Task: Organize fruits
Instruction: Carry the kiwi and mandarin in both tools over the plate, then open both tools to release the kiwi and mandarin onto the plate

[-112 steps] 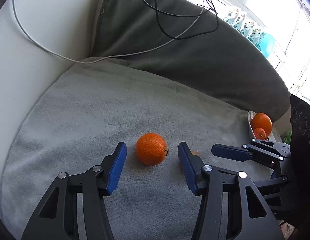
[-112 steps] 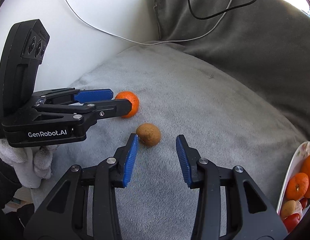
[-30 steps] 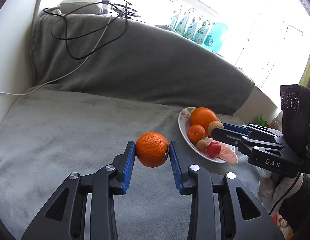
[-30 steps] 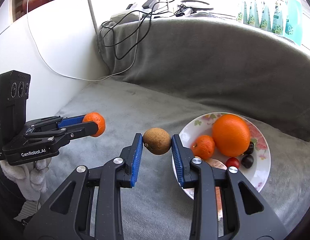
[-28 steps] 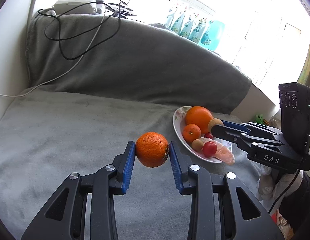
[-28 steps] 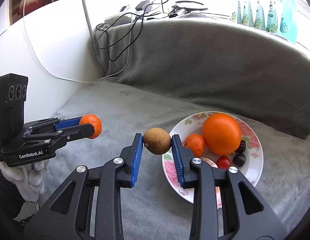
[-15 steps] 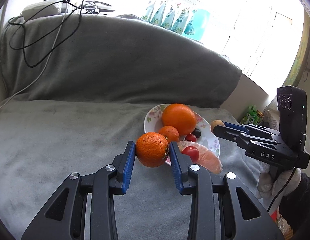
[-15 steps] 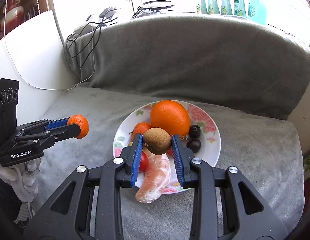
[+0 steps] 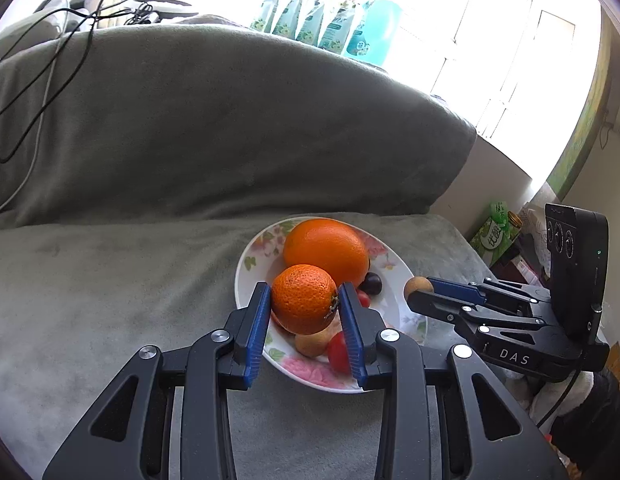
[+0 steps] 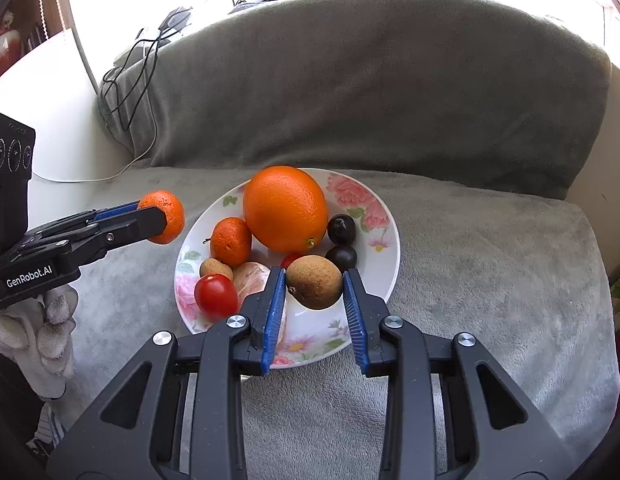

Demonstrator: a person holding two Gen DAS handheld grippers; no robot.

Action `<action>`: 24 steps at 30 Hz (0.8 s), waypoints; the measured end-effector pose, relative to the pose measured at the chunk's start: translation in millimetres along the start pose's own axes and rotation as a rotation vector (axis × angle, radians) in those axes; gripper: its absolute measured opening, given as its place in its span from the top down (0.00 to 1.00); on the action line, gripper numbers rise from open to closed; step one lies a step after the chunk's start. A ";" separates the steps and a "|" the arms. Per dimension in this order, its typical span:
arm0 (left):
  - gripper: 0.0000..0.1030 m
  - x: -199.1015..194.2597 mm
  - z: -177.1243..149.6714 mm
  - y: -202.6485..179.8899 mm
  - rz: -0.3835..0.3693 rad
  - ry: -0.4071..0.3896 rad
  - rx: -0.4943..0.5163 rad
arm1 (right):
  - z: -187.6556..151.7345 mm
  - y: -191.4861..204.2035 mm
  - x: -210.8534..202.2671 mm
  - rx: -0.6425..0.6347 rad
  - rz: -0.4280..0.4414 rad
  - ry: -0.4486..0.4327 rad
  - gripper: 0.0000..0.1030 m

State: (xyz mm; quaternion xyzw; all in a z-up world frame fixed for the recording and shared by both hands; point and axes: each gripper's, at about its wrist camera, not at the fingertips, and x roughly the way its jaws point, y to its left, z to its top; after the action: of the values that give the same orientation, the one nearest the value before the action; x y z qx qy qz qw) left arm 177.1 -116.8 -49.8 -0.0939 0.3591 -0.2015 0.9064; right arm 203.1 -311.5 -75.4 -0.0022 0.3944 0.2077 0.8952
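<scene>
Moved since half a second ago: both grippers nearer over floral plate (image 10: 390,240). Left gripper (image 9: 305,316), jaws closed on mandarin (image 9: 303,298), above plate's near-left rim. Right gripper (image 10: 314,300), jaws closed on brown kiwi (image 10: 314,287), above plate's near side, beside large orange (image 10: 285,208).

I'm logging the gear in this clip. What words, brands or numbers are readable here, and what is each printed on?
"DAS": on the black body of the right claw, seen from the left wrist view.
"GenRobot.AI": on the black body of the left claw, seen from the right wrist view.
Green carton beside the sofa: Chinese characters, too blurred to read.
Teal pouches on the windowsill: print too small to read.
</scene>
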 end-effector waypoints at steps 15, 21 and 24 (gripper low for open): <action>0.66 11.3 7.3 -14.1 -0.009 0.000 0.027 | -3.2 -1.1 4.4 -0.007 0.013 0.012 0.70; 0.56 8.5 7.2 -15.9 -0.003 -0.008 0.034 | -3.0 1.1 0.3 -0.014 0.004 -0.007 0.38; 0.48 8.0 7.6 -16.1 0.003 -0.014 0.034 | -2.8 2.8 -1.5 -0.022 0.003 -0.011 0.37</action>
State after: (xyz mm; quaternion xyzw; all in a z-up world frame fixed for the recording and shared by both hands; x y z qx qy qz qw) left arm 182.8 -134.7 -44.1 -0.0793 0.3493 -0.2057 0.9107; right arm 199.2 -310.0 -75.7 -0.0105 0.3871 0.2135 0.8969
